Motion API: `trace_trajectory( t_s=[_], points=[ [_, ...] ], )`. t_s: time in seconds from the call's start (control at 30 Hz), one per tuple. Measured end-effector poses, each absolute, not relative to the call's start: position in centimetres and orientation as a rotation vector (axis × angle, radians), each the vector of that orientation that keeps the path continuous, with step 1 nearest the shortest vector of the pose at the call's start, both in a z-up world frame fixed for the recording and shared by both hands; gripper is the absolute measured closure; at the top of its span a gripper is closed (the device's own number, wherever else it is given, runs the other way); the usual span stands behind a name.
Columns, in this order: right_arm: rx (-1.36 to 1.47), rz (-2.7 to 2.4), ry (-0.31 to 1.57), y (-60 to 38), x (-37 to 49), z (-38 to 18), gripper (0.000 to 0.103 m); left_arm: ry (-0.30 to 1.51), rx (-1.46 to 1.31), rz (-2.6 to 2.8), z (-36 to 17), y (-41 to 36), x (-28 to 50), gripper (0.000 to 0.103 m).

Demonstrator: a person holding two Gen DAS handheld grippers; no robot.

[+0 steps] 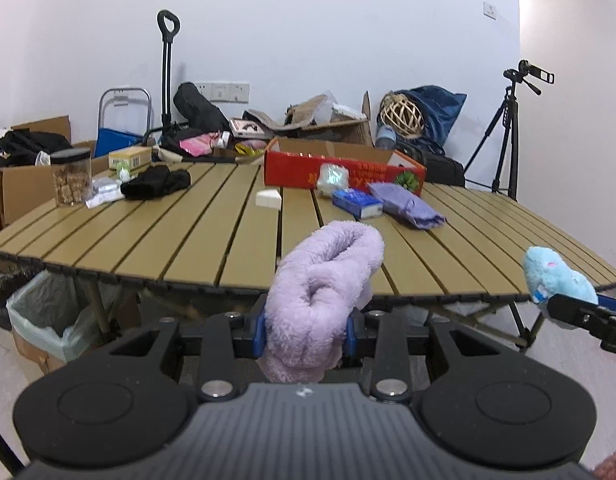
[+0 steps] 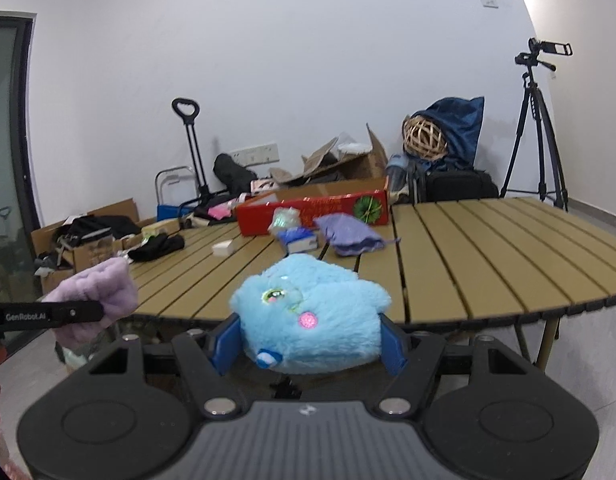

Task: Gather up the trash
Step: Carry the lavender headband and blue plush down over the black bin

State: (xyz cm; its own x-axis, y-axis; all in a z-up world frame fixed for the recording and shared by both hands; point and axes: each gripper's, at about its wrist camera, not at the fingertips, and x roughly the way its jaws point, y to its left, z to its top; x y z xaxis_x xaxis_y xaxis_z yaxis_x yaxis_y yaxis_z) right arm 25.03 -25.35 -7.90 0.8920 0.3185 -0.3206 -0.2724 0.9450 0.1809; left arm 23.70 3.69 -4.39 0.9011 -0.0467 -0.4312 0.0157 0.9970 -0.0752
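Tongs (image 1: 304, 330) gripping lilac fleece (image 1: 324, 280), table edge (image 1: 212, 282) just ahead, slats beyond bare

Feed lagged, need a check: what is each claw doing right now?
Left claw: closed on the fluffy lilac cloth.
Right claw: closed on the blue plush toy.

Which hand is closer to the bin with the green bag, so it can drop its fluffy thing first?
Probably the left. The left gripper, clamped on the lilac fleece, sees the green-lined bin low to its left. The right gripper, holding the blue plush toy, shows no bin.
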Motion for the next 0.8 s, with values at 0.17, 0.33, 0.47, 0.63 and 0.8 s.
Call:
trace_trajectory(
  t_s=[0.17, 0.33, 0.47, 0.63, 0.8],
  points=[
    [0.114, 0.333, 0.387, -24.5, 23.3, -9.1, 0.035, 0.467, -0.075, -0.050, -4.9, 3.7, 21.8, 0.068],
    [0.102, 0.353, 0.437, -23.9, 21.4, -10.4, 0.035, 0.502, -0.061, -0.065, -5.9, 3.5, 19.9, 0.068],
    [0.096, 0.362, 0.494, -23.6, 20.1, -11.6, 0.035, 0.556, -0.046, -0.069, -7.3, 3.4, 18.3, 0.068],
    [0.074, 0.381, 0.596, -22.7, 18.0, -13.9, 0.035, 0.632, -0.022, -0.063, -9.4, 3.4, 16.1, 0.068],
    [0.042, 0.398, 0.692, -21.7, 16.5, -15.8, 0.035, 0.704, -0.023, -0.054, -11.2, 4.0, 14.3, 0.068]
  ],
)
